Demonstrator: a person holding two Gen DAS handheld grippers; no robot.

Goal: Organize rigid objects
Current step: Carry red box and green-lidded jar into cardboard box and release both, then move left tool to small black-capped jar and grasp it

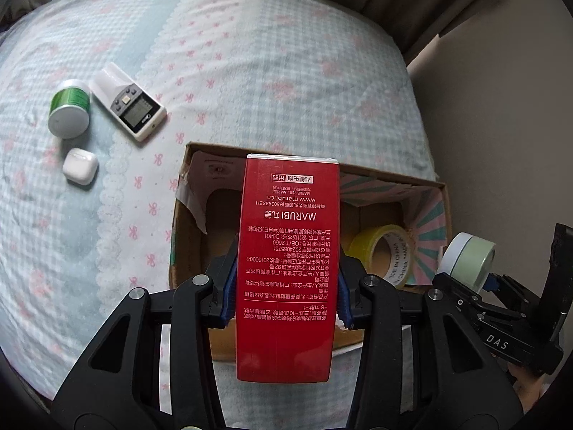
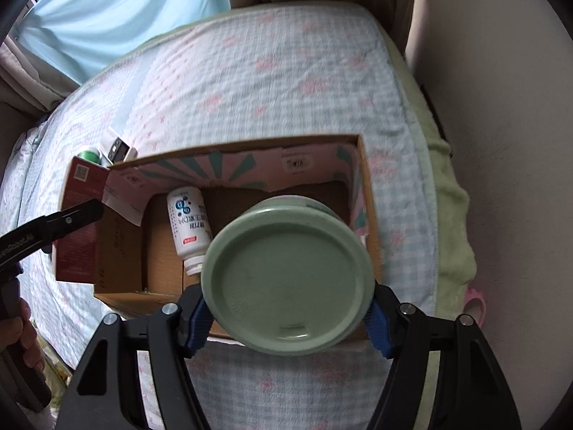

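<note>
In the box so far: tape roll (image 1: 381,251) and white bottle (image 2: 188,227) sit in our cardboard box (image 1: 390,175)
Left gripper (image 1: 284,299): fingers clamped on red carton (image 1: 288,251), over box's left end
Right gripper (image 2: 288,317): fingers squeezing green-lidded cup (image 2: 286,283) above box's near-right
Still on bed (image 1: 250,71): green jar (image 1: 69,107), meter (image 1: 130,102), earbud case (image 1: 80,166), far-left of box

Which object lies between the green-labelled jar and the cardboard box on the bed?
In the left wrist view, a white device with a small screen lies between the green-labelled jar and the cardboard box, beside the jar. Bare bedsheet separates it from the box.
</note>
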